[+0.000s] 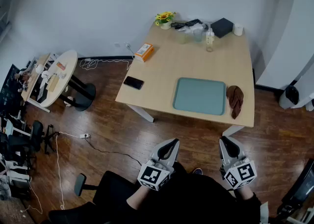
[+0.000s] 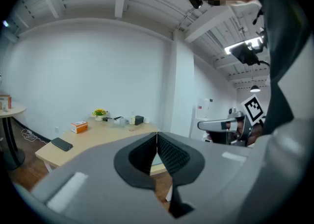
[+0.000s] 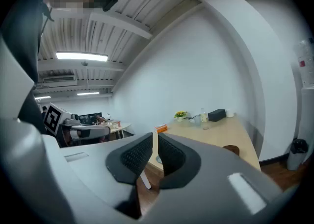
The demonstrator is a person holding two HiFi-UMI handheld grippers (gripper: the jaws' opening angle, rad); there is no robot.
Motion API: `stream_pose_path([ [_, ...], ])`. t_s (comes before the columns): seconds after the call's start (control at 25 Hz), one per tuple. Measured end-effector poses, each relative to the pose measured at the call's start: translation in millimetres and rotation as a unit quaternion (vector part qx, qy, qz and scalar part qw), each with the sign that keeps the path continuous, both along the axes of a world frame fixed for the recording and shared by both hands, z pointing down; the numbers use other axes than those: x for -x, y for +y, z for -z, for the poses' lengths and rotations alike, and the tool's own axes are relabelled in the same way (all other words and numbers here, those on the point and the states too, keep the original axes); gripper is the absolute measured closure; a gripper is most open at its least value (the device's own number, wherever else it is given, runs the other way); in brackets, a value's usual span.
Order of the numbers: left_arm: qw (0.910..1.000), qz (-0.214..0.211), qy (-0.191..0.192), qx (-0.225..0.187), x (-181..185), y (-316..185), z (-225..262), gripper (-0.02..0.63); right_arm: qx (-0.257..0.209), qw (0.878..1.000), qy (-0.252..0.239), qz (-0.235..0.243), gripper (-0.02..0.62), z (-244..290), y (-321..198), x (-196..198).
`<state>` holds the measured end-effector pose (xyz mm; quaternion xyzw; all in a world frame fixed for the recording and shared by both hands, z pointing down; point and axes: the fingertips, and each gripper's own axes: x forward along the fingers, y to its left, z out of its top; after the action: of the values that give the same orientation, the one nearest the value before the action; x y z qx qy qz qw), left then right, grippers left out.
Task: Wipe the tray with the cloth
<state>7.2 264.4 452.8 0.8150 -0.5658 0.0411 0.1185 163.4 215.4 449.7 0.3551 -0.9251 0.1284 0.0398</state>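
Note:
A teal tray (image 1: 200,95) lies on the light wooden table (image 1: 167,66) near its front edge. Just right of it, a crumpled brown cloth (image 1: 235,100) rests on the table; it also shows in the right gripper view as the cloth (image 3: 230,149). My left gripper (image 1: 171,144) and right gripper (image 1: 227,141) are held low near the person's body, over the floor and well short of the table. Both are shut with nothing in them. In their own views, the left gripper (image 2: 156,142) and right gripper (image 3: 154,144) point toward the table.
A black phone (image 1: 133,83) and an orange box (image 1: 143,51) lie on the table's left side. Flowers (image 1: 165,18), a bottle (image 1: 210,39) and a black box (image 1: 222,27) stand at the far edge. A round side table (image 1: 56,76) and cables (image 1: 98,147) are at the left.

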Motion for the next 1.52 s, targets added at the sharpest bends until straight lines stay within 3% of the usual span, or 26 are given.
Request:
stream_pose_path([
  [0.28,0.9999,0.012,0.008,-0.009,48,-66,-10,0.581,0.013,0.999,0.007,-0.050,0.522,-18,-68,0],
  [0.56,0.9976,-0.057,0.036,-0.019,72,-167,-11,0.557,0.004,0.994,0.027,-0.103,0.511,-8,-144,42],
  [0.76,0.9916,-0.123,0.027,-0.029,84,-225,-3,0.535,-0.004,0.991,0.040,-0.129,0.506,5,-192,70],
  [0.96,0.9910,-0.129,0.036,-0.005,99,-268,-13,0.514,0.013,0.990,0.061,-0.124,0.484,-6,-225,84],
  [1.12,0.9925,-0.117,0.035,0.002,97,-293,-18,0.501,0.025,0.989,0.075,-0.121,0.460,-21,-260,66],
  [1.28,0.9953,-0.094,0.013,0.020,95,-314,-33,0.475,0.015,0.984,0.126,-0.129,0.414,-45,-303,29],
  [1.4,0.9939,-0.083,-0.023,0.070,105,-332,-75,0.432,0.039,0.974,0.166,-0.151,0.360,-87,-336,-6],
  [1.52,0.9866,-0.073,-0.042,0.140,119,-342,-128,0.422,0.088,0.958,0.216,-0.166,0.347,-144,-360,-39],
])
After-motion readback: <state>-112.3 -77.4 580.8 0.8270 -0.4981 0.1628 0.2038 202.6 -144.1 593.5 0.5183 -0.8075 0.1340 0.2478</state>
